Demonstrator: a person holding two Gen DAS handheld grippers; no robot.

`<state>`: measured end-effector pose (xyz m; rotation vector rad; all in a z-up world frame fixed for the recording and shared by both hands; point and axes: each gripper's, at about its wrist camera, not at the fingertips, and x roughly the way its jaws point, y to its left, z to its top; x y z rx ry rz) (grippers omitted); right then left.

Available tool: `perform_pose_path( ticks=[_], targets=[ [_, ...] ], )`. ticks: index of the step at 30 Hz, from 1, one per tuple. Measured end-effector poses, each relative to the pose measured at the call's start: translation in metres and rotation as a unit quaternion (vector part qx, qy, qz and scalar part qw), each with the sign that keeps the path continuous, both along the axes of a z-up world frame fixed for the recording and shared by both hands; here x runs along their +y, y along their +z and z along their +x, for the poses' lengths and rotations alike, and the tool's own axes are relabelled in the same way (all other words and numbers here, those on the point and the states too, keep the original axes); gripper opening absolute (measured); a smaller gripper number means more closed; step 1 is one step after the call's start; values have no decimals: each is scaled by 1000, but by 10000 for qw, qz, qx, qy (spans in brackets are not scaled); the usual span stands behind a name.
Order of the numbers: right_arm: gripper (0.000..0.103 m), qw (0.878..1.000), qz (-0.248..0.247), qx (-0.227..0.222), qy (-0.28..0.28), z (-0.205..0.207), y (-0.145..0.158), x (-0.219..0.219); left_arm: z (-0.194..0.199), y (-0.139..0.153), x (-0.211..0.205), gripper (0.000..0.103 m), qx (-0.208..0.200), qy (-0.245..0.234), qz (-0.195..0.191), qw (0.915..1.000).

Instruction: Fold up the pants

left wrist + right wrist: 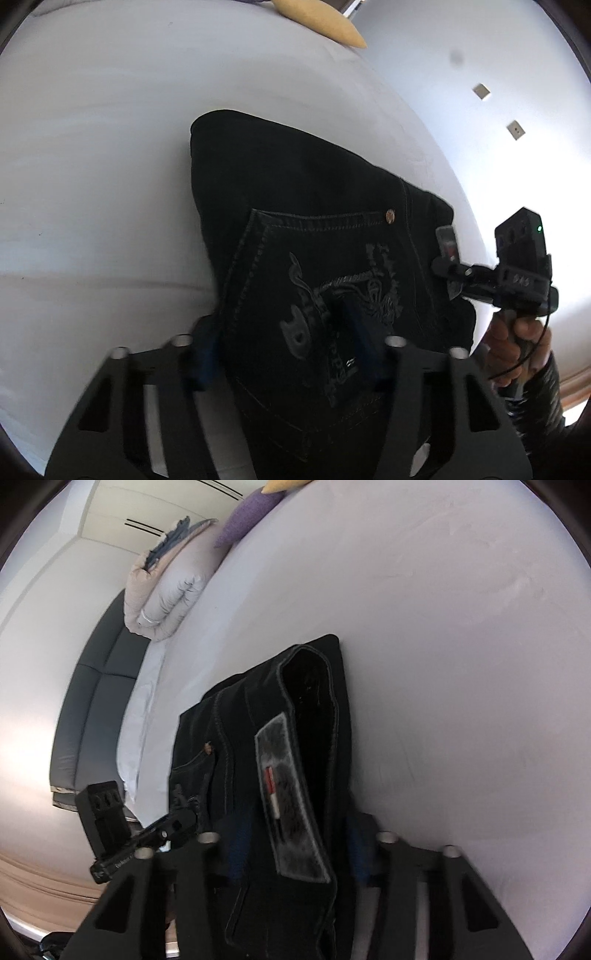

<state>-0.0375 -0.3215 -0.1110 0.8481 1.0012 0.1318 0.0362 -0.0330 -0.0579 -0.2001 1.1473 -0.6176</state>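
Black jeans [314, 206] lie folded on a white bed [92, 166], held up at the waistband end. My left gripper [288, 354] is shut on the jeans at the embroidered back pocket [332, 295]. My right gripper [295, 845] is shut on the waistband [314, 701], where a grey inside label [288, 794] shows. The right gripper also shows in the left wrist view [450, 258], at the jeans' right edge. The left gripper shows in the right wrist view [177, 819], at the jeans' left edge.
A yellow pillow [325, 18] lies at the far end of the bed. In the right wrist view a purple pillow [247, 517] and a folded duvet [166, 590] lie at the bed's head, next to a dark headboard [96, 694].
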Motion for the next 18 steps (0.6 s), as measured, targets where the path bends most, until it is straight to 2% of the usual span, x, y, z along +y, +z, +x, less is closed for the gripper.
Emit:
perform_pose_path(
  ticks=[2, 4, 7, 13, 18],
  targets=[
    [29, 9999, -130, -48, 33, -1, 2, 3, 1, 1, 0, 37, -23, -17, -5, 10000],
    [24, 9991, -397, -145, 101, -4, 8, 8, -2, 6, 0, 25, -144, -16, -19, 9999],
    [19, 9963, -759, -351, 198, -8, 25, 18, -7, 21, -8, 19, -425, -74, 171, 9989],
    [18, 9912, -906, -921, 299, 3, 79, 11, 6, 74, -26, 19, -1132, -255, 148, 9931],
    [18, 9896, -919, -1089, 168, 30, 97, -17, 49, 89, -44, 19, -1425, -322, 186, 9891]
  ],
)
